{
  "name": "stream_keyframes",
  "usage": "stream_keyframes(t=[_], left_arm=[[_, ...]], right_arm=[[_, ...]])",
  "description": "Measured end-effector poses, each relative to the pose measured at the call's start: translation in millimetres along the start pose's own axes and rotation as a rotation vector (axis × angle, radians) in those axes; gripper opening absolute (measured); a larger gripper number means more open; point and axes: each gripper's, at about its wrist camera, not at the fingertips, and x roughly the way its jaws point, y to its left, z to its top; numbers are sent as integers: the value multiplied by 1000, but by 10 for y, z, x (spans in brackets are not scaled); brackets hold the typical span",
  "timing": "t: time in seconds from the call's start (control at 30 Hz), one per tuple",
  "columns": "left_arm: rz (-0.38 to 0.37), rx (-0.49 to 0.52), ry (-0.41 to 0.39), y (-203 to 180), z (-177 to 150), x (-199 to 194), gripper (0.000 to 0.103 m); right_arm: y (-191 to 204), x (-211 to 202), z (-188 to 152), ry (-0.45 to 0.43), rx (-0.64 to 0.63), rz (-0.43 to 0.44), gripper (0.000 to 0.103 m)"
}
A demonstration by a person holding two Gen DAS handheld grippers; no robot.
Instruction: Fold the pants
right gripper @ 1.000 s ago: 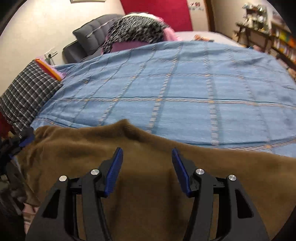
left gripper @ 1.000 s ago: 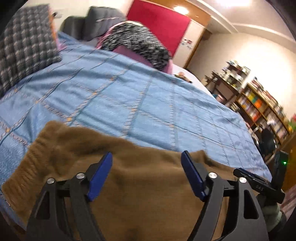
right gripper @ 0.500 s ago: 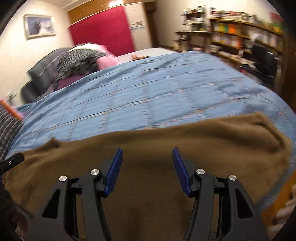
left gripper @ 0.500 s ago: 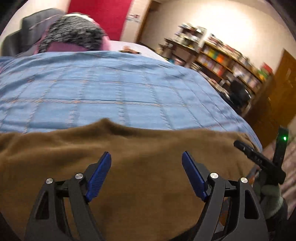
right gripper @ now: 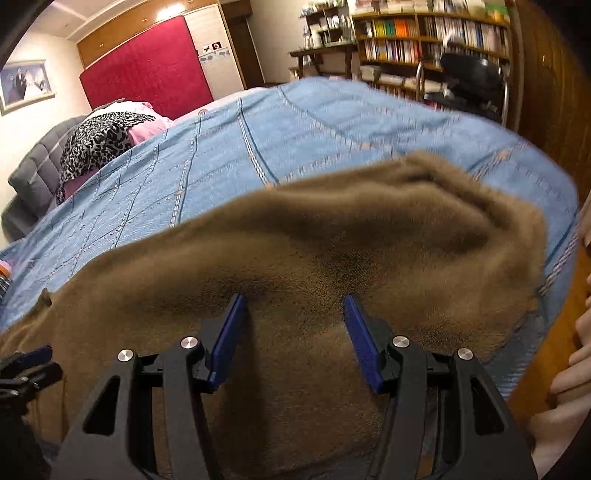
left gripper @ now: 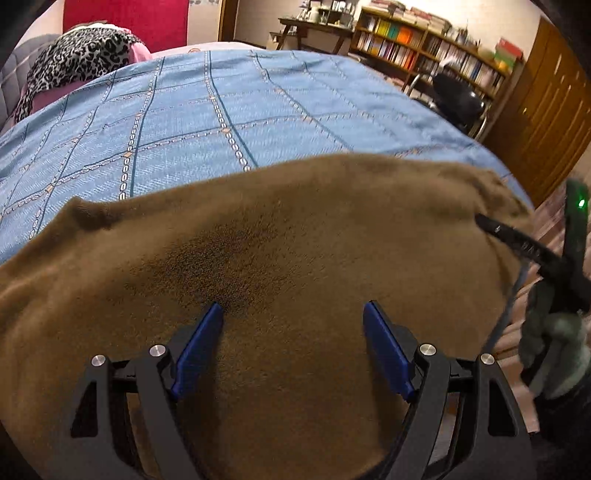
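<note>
Brown fleece pants [left gripper: 280, 236] lie spread across the near edge of a blue checked bedspread [left gripper: 207, 110]. My left gripper [left gripper: 293, 314] is open, its blue pads just above the fabric and apart from it. The right gripper shows at the far right of the left wrist view [left gripper: 532, 247]. In the right wrist view the pants [right gripper: 332, 251] bunch into a raised fold at the right end. My right gripper [right gripper: 295, 306] is open over the pants and holds nothing. The left gripper's tip shows at the left edge [right gripper: 26, 365].
A leopard-print and pink pile [right gripper: 107, 136] and a grey headboard [right gripper: 33, 173] are at the far left. Bookshelves [right gripper: 424, 33], a black chair [right gripper: 469, 74] and a wooden door [left gripper: 546, 103] stand to the right. A bare hand [right gripper: 569, 376] is at the right edge.
Both grippers have swung to the right along the pants, toward the bed's right end. Both stayed open. The pants' right end now looks bunched.
</note>
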Motion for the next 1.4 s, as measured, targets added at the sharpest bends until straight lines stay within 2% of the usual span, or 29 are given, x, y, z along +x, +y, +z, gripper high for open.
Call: stream_keyframes(t=[0.1,0.27,0.43,0.53,0.73,0.93,1.07,1.4], left_arm=[[18,25,1,-27,-6,23,83],[19,-7,12,-19,39,21,84],[-3,6,-2,-121,125,-64,84],[-20,23,-9,-212,159,-80,84],[-29,48,1,-332,193,-59,84],[-31,33,9,-339,206,-48,84],[-40,16,27,-337,207,-11,84],[-65,-6,4,-349,247,-83,84]], right_arm=[[-43,-71,17,-15,5,26,57],[-324,-532,123,-141,72,62,58],[-810,-851,174,-215,185,-10,64],[-1141,-859,148,-206,269,-60,64],[-1515,-618,140,-151,360,-4,64],[-1561,-394,207,-142,337,117,64],[-1547,-287,228,-145,311,117,64],[-1532,-335,262,-131,304,160,63]])
